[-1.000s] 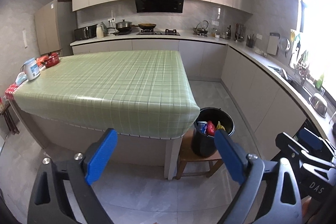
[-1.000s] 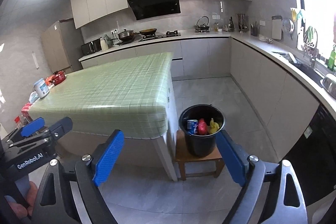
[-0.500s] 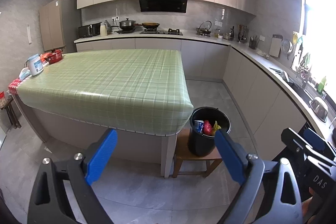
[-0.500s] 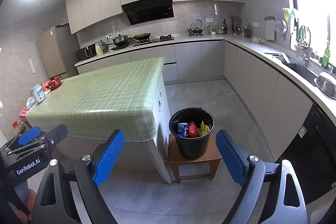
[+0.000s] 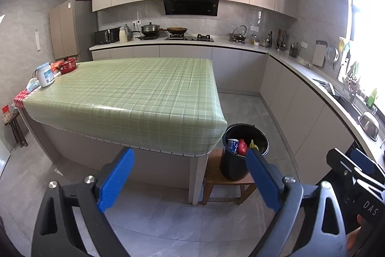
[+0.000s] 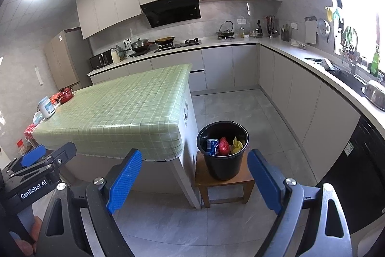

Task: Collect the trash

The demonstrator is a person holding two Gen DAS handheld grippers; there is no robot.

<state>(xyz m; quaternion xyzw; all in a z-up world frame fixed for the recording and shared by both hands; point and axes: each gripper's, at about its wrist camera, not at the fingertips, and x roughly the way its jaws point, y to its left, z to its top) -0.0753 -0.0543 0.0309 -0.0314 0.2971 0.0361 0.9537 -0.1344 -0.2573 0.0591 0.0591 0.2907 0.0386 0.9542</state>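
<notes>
A black bucket (image 6: 222,165) stands on a small wooden stool (image 6: 223,182) by the table's near right corner. It holds a blue can (image 6: 211,145), a red wrapper (image 6: 223,145) and a yellow peel (image 6: 237,143). It also shows in the left wrist view (image 5: 232,168). My left gripper (image 5: 189,175) is open and empty, held well back from the table. My right gripper (image 6: 195,175) is open and empty, back from the bucket. Each gripper shows at the edge of the other's view.
A table with a green checked cloth (image 5: 134,98) fills the middle. A white jar (image 5: 45,75) and a red pot (image 5: 67,63) sit at its far left. Kitchen counters (image 6: 312,69) run along the back and right. Grey tiled floor (image 6: 240,107) lies between.
Both grippers have drawn back and risen; the table and bucket look smaller and farther. Both stay open and empty.
</notes>
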